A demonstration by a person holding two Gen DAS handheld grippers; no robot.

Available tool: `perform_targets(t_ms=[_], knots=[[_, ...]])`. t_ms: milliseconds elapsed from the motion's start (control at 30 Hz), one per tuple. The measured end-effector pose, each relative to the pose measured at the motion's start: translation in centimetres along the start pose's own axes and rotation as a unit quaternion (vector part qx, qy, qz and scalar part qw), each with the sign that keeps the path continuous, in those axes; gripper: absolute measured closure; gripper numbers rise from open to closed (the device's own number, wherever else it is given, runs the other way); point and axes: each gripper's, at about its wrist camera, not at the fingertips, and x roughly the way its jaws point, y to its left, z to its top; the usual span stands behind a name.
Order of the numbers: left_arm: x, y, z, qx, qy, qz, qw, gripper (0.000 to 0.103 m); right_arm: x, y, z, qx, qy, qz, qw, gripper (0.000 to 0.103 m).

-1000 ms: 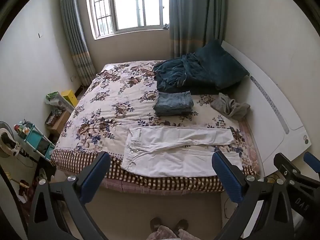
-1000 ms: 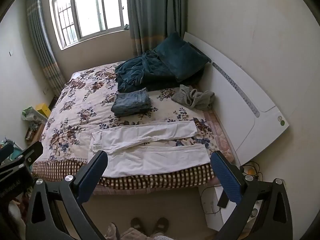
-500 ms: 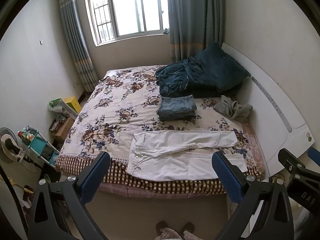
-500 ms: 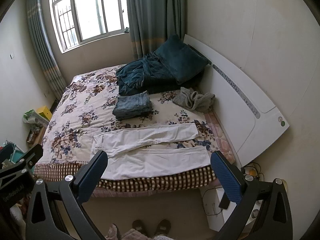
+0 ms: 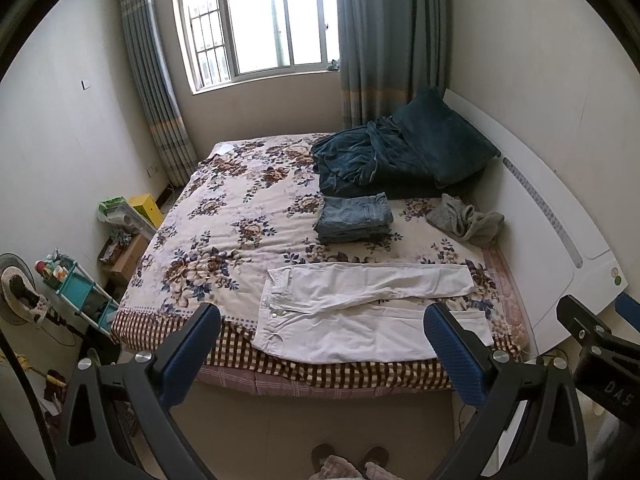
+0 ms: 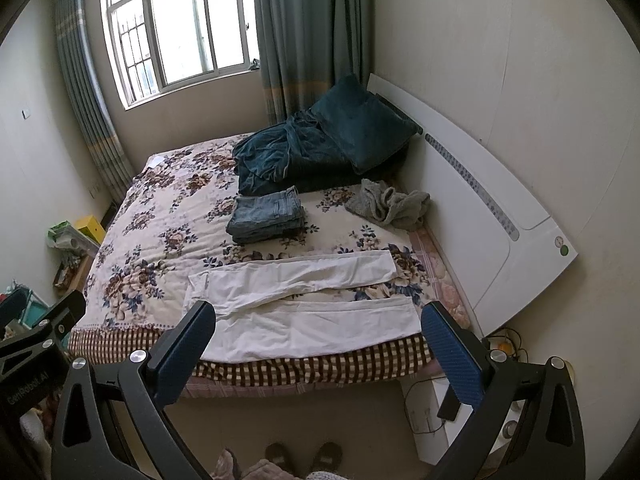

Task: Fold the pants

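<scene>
- Left wrist view: the left gripper [image 5: 320,330] fills the lower frame, its blue fingers [image 5: 192,354] spread wide and holding nothing, and the right finger covers a corner of the white pants [image 5: 360,312]. One pair lies flat at lower centre on the floral bed [image 5: 240,216], with one folded jeans stack [image 5: 354,218] behind it.
- Right wrist view: the right gripper [image 6: 318,330], low in frame, is likewise wide and empty; its left finger overlaps the pants' [image 6: 304,304] waist. One grey garment [image 6: 390,202] lies crumpled at centre right.

open floor [image 5: 320,420] before bed | folded jeans [image 5: 354,218] behind white pants [image 5: 360,312]
</scene>
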Motion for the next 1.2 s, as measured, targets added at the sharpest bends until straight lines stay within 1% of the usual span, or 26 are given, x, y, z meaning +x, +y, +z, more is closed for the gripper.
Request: perform_targets(t_ms=[633, 1200], knots=[[-0.5, 0.2, -0.6, -0.003, 0.000, -0.003, 1.0000, 0.000, -0.5, 0.2, -0.4, -0.002, -0.001, -0.001, 1.000, 0.000], [-0.4, -0.3, -0.9, -0.005, -0.004, -0.004, 1.0000, 0.000, 0.1, -0.3, -1.2, -0.005, -0.006, 0.000, 1.000, 0.000]])
